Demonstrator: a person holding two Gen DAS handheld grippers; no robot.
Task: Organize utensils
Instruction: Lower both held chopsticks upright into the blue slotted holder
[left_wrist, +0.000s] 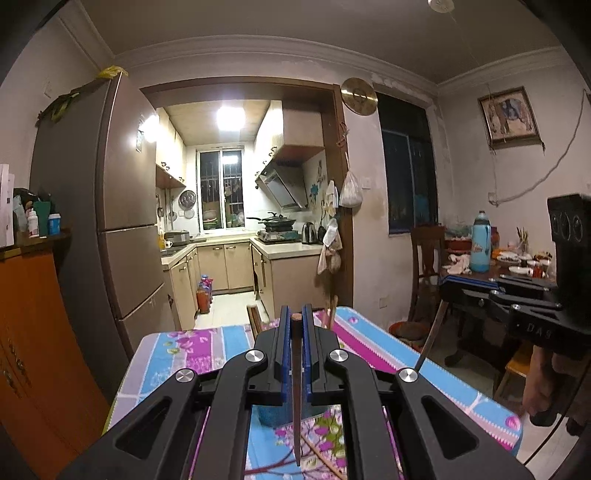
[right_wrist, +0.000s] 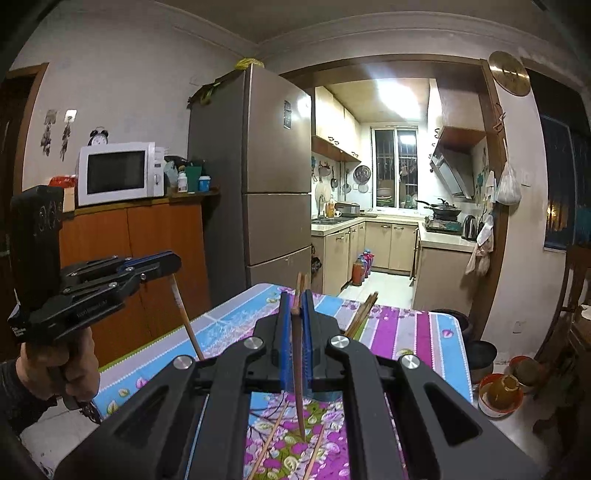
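My left gripper is shut on a dark brown chopstick that hangs point down over the flowered tablecloth. My right gripper is shut on another dark chopstick, also point down. Each gripper shows in the other's view: the right one holds its chopstick at the table's right edge, the left one holds its chopstick at the left edge. Loose chopsticks lie on the cloth below. More chopsticks stick up behind the right fingers. A blue cup stands under the left gripper.
An orange wooden cabinet with a microwave stands left of the table, beside a tall fridge. A kitchen doorway lies ahead. A cluttered dining table and chair are on the right. Pots and bowls sit on the floor.
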